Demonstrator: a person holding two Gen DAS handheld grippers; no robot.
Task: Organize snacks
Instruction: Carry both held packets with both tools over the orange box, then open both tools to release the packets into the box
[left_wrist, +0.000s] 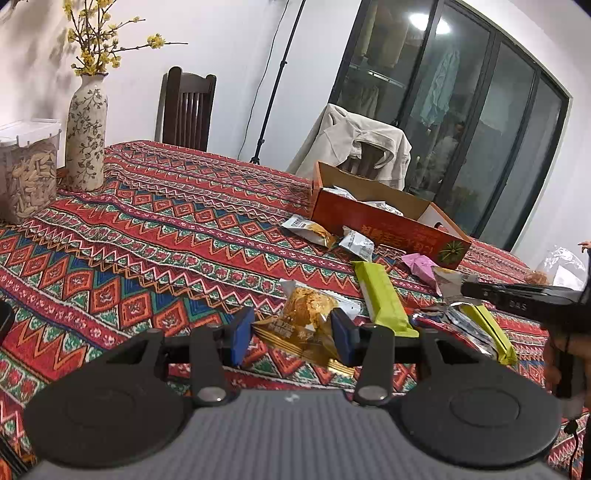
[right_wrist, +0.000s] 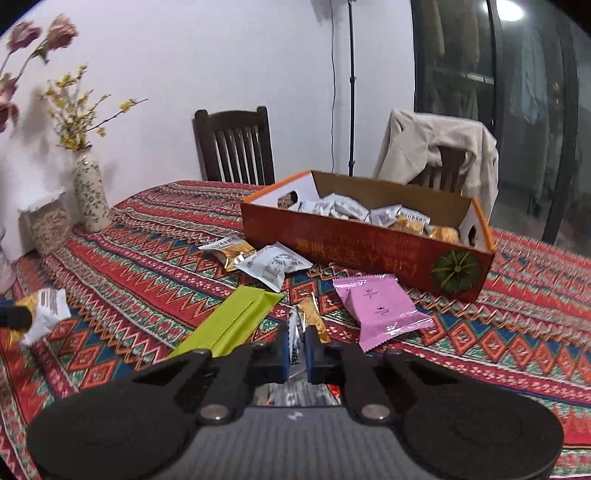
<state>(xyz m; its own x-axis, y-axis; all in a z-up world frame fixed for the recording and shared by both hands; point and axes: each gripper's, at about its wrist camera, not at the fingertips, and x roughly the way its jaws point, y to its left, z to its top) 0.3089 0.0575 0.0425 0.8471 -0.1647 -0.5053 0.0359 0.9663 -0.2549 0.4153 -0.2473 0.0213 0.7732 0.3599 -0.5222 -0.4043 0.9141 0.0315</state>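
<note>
The left claw (left_wrist: 291, 334) grips a golden pastry packet (left_wrist: 306, 314) above the patterned tabletop (left_wrist: 147, 229), while the right claw (right_wrist: 295, 349) pinches a silver-and-gold snack wrapper (right_wrist: 297, 328) near the orange box (right_wrist: 369, 247).

Home dining room: clothed table (left_wrist: 166, 221), chairs (right_wrist: 236, 144).

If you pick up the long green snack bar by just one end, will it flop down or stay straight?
The long green snack bar would probably stay mostly straight: it lies flat with crisp, boxy edges, hinting at something firm inside. Its smooth wrapper looks a bit slippery, so it might slide between the pads. It seems light for its length, and being flat it should not roll on the tablecloth.
</note>
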